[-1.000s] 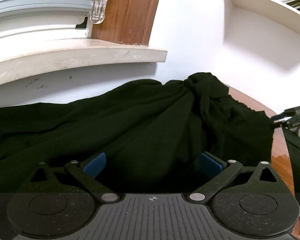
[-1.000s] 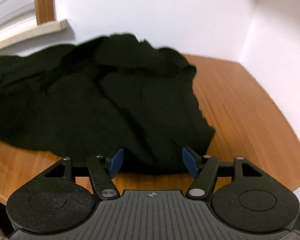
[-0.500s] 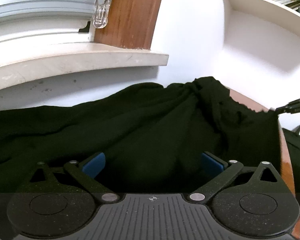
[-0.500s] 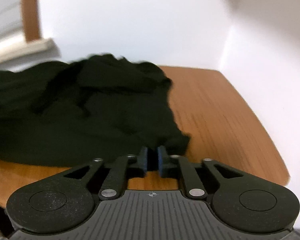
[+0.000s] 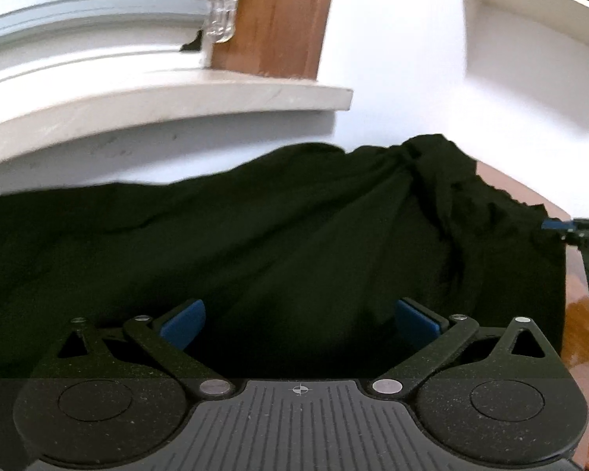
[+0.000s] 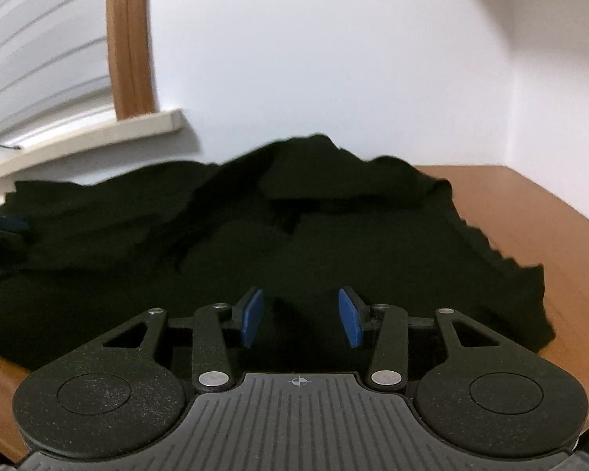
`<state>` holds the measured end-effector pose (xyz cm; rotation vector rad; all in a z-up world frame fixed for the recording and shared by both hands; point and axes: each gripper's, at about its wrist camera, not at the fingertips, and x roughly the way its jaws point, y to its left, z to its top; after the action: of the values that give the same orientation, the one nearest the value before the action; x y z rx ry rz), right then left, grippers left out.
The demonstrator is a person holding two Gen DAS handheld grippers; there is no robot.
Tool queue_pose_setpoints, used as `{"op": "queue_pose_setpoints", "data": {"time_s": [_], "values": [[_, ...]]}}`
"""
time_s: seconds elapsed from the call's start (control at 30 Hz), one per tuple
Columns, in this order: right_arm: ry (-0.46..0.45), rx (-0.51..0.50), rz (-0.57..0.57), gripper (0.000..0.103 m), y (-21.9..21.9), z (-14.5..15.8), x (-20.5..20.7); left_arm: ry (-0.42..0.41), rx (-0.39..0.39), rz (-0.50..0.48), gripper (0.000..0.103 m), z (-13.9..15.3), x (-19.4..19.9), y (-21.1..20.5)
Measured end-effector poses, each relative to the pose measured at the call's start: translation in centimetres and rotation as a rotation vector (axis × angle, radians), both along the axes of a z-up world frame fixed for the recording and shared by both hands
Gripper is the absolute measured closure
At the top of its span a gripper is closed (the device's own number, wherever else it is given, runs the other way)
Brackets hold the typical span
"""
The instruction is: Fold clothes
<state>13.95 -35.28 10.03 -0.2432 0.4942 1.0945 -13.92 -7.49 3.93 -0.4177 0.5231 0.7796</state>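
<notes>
Black garment point(image 6: 294, 243) lies crumpled on the wooden table point(image 6: 530, 212), filling the space in front of both pairs of fingers and reaching back to the white wall point(image 6: 314, 59). Its cloth is so dark that the folds are hard to read, and I cannot tell which kind of garment it is or where sleeves or a collar are. The right gripper point(image 6: 300, 316) has its blue pads point(image 6: 251, 318) partly apart and the jaws are opening; dark cloth lies between and under them, but the pads do not press on it. The left gripper point(image 5: 300, 320) has its blue pads point(image 5: 182, 324) spread wide, with the cloth low between them and nothing held. Beyond the right fingers, to their right side, a ragged edge of the garment ends on bare wood near the table corner. Beyond the left fingers a bunched ridge of cloth rises toward the wall, and at the far right edge of that view the tip of the right gripper shows small and blurred at the hem. Above the cloth, on the left of both views, a pale window sill point(image 5: 176, 98) sticks out, with a brown wooden frame point(image 5: 278, 19) and a white roller shutter point(image 6: 39, 51) behind it. A clear plastic clip point(image 5: 222, 11) hangs beside the frame. A white shelf point(image 5: 530, 19) curves in the upper right corner of the left view; what stands on it is cut off by the picture edge.
</notes>
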Motion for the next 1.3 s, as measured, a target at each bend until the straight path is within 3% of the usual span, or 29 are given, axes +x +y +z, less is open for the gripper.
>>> {"op": "queue_pose_setpoints", "data": {"time_s": [0.23,0.43,0.57,0.63,0.8,0.97,1.03,1.13,1.17,1.2,1.27,1.3], "values": [[-0.021,-0.032,0.006,0.059,-0.5,-0.5,0.5,-0.073,0.02,0.059,0.001,1.0,-3.2,-1.2],[-0.017,0.01,0.072,0.059,2.6,0.8,-2.3,0.015,0.112,0.05,0.013,3.6,-7.5,-2.7],[-0.013,0.018,0.145,0.057,7.4,1.7,-5.4,0.1,0.099,0.059,0.045,3.3,-10.8,-4.0],[-0.012,0.0,0.185,0.051,10.0,1.8,-6.9,0.099,0.076,0.065,0.045,2.9,-12.7,-4.7],[-0.034,-0.057,0.178,0.05,14.9,1.6,-8.4,0.133,0.06,0.067,0.029,2.3,-15.4,-6.0],[-0.085,-0.133,0.09,0.051,17.7,1.6,-7.4,0.151,0.078,0.115,0.028,1.7,-17.1,-5.8],[-0.064,-0.138,0.1,0.051,18.3,1.7,-6.9,0.131,0.067,0.104,0.032,1.5,-17.5,-5.6],[-0.032,-0.143,0.108,0.067,18.5,1.7,-6.2,0.101,0.059,0.084,0.051,1.3,-18.0,-5.6],[-0.02,-0.129,0.117,0.085,18.5,1.7,-6.0,0.089,0.065,0.076,0.073,1.4,-18.1,-5.8],[-0.008,-0.113,0.128,0.092,18.4,1.8,-5.9,0.071,0.061,0.07,0.079,1.5,-18.2,-5.9],[0.005,-0.031,0.09,0.097,17.5,2.2,-5.6,0.038,0.088,0.117,0.1,2.1,-18.8,-6.2],[0.021,0.046,0.062,0.097,16.8,2.6,-5.3,0.013,0.099,0.148,0.1,2.4,-19.3,-6.3]]}}
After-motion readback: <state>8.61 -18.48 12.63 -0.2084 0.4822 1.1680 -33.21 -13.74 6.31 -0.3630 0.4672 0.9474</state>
